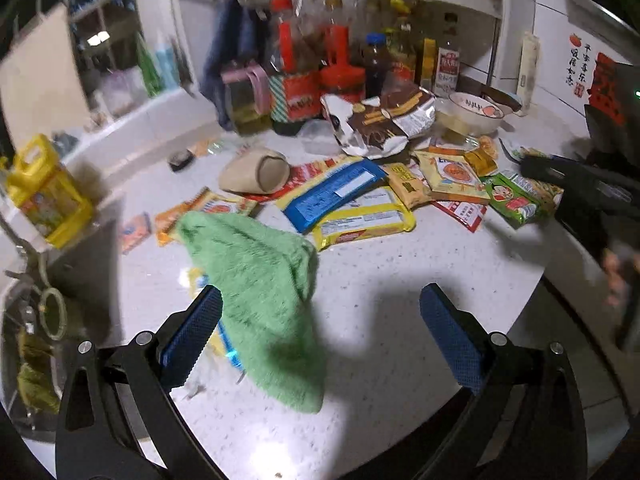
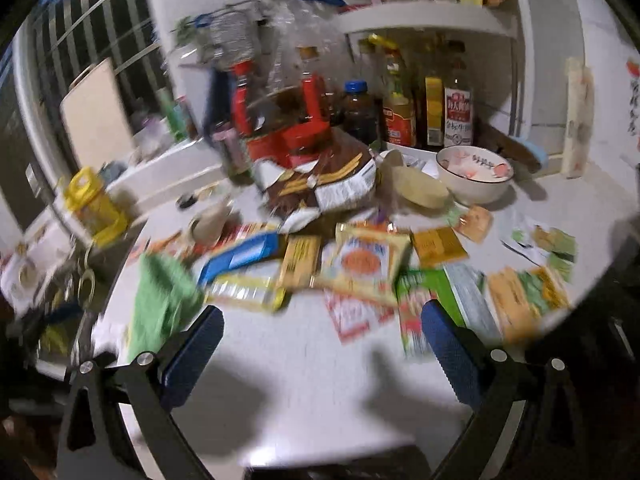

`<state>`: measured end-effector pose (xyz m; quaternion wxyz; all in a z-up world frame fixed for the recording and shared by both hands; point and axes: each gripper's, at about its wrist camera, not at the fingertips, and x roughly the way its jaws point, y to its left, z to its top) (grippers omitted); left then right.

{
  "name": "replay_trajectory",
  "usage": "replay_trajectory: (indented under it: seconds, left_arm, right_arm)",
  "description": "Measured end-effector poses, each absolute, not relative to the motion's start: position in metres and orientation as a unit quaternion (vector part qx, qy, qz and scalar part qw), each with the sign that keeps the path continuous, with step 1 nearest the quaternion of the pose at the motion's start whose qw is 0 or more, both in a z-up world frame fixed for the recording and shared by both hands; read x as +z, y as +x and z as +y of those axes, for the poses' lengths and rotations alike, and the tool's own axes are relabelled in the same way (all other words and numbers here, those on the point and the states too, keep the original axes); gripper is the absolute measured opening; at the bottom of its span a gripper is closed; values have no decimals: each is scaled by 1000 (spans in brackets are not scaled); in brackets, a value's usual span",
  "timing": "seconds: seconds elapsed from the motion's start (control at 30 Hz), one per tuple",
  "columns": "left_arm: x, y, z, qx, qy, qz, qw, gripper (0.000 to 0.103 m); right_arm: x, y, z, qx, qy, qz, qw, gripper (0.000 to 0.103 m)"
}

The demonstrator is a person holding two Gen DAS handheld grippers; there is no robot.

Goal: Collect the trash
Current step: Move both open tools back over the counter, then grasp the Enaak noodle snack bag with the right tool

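Note:
Snack wrappers litter the white counter [image 1: 400, 312]: a blue packet [image 1: 336, 190], a yellow-edged packet [image 1: 364, 222], a green packet [image 1: 516, 196] and a torn brown chip bag [image 1: 384, 120]. A green cloth [image 1: 260, 280] lies just ahead of my left gripper [image 1: 320, 328], which is open and empty, its left finger beside the cloth. In the blurred right wrist view the same litter shows: the blue packet [image 2: 244, 256], an orange-and-yellow packet [image 2: 364, 264], the chip bag [image 2: 320, 184], the cloth [image 2: 164, 300]. My right gripper [image 2: 322, 344] is open and empty, above the counter near the wrappers.
Bottles and red-capped jars [image 1: 340, 68] crowd the back under a shelf. A bowl [image 1: 476, 110] stands at the back right, a yellow jug [image 1: 44, 192] by the sink [image 1: 36, 320] at left. The right gripper's dark body [image 1: 580, 184] reaches in from the right. A beige roll [image 1: 256, 170] lies mid-counter.

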<state>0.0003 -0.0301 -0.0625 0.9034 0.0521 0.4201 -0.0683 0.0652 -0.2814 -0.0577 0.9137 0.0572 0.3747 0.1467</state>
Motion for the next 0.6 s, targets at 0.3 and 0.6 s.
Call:
replay_trajectory:
  seconds: [0.3, 0.6]
  left_arm:
    - [-84, 27, -17, -95, 20, 473, 876, 97]
    - [-82, 52, -7, -96, 24, 434, 895, 97]
  right_arm:
    - [-127, 176, -253, 83, 50, 454, 886, 98]
    - [-161, 204, -251, 75, 37, 480, 873, 74]
